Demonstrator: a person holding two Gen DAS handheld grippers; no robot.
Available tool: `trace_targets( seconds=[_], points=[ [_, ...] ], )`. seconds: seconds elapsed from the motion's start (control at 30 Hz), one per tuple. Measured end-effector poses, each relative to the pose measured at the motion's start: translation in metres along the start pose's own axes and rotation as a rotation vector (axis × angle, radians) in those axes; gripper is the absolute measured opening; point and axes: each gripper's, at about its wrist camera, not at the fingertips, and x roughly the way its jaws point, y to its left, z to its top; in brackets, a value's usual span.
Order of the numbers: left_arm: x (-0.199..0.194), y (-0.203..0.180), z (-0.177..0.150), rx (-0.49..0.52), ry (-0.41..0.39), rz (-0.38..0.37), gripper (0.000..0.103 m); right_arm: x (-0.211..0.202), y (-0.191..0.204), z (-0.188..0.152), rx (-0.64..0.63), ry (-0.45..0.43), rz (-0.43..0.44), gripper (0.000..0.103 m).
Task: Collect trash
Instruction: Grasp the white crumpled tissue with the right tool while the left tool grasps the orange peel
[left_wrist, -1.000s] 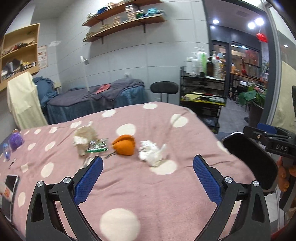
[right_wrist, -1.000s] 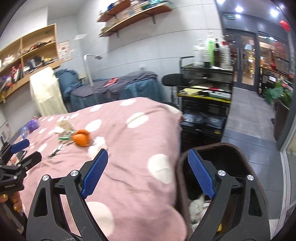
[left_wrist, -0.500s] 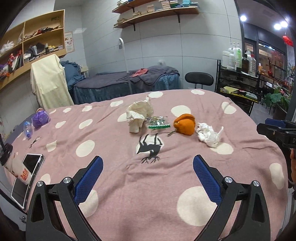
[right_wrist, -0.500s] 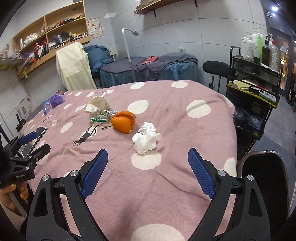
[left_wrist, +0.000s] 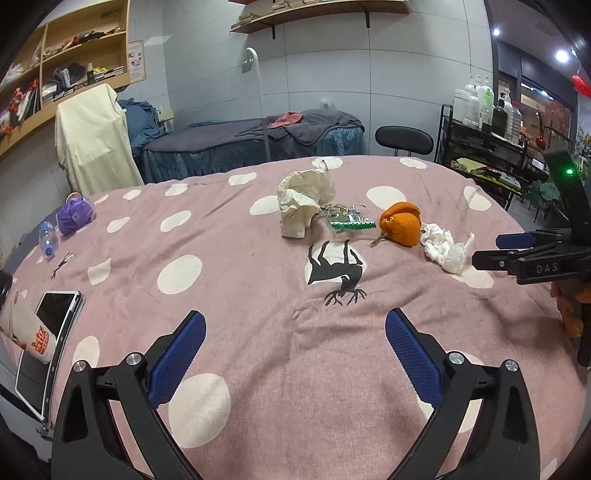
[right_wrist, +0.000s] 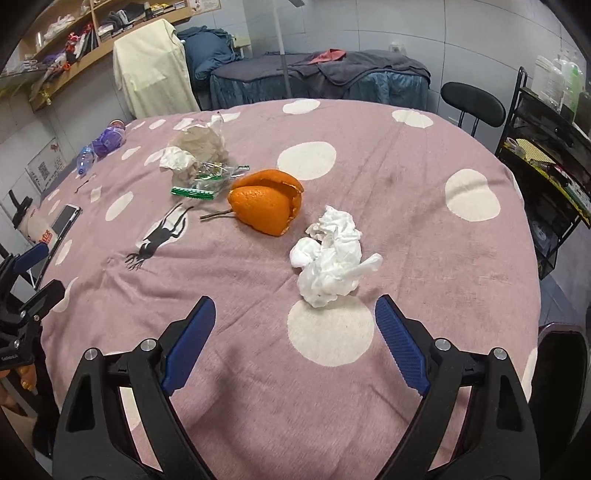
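Observation:
On the pink spotted tablecloth (right_wrist: 388, 155) lie a crumpled white tissue (right_wrist: 328, 258), an orange peel (right_wrist: 267, 205), a clear and green wrapper (right_wrist: 203, 182) and a crumpled beige paper bag (right_wrist: 199, 146). My right gripper (right_wrist: 295, 345) is open and empty, just short of the tissue. My left gripper (left_wrist: 295, 358) is open and empty above the near cloth. The tissue (left_wrist: 443, 247), the peel (left_wrist: 402, 223), the wrapper (left_wrist: 349, 219) and the bag (left_wrist: 304, 199) lie beyond it. The right gripper (left_wrist: 517, 249) shows at that view's right edge, beside the tissue.
A phone (left_wrist: 48, 336) and a paper cup (left_wrist: 22, 325) lie at the table's left edge, with a small bottle (left_wrist: 48, 242) and a purple object (left_wrist: 74, 216) further back. A dark bin (right_wrist: 561, 365) stands off the table's right edge. A black rack (right_wrist: 546, 147) stands right.
Both grippers swung left from the bin side onto the table. The right gripper has come close over the white tissue. The left view now faces the table's middle. Both stayed open.

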Motion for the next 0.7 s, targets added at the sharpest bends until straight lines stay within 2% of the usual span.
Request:
trace_targets(
  seconds=[0.23,0.33,0.5,0.53,0.57,0.7],
  points=[
    [0.020,-0.002,0.014,0.007,0.006,-0.049,0.096,0.050,-0.010,0.027,0.027,0.155,-0.023,0.087],
    [0.027,-0.009,0.019,0.025,0.009,-0.067,0.096,0.070,-0.013,0.033,0.022,0.213,-0.049,0.077],
    [0.038,-0.021,0.030,0.071,0.008,-0.094,0.096,0.098,-0.017,0.036,0.013,0.289,-0.065,0.054],
    [0.040,-0.025,0.033,0.086,0.005,-0.101,0.096,0.099,-0.017,0.037,0.008,0.288,-0.071,0.042],
    [0.042,-0.030,0.038,0.104,0.000,-0.107,0.096,0.099,-0.018,0.038,0.002,0.285,-0.084,0.036],
    [0.055,-0.055,0.057,0.198,-0.015,-0.143,0.095,0.094,-0.026,0.041,0.034,0.265,-0.056,0.031]
  ],
)
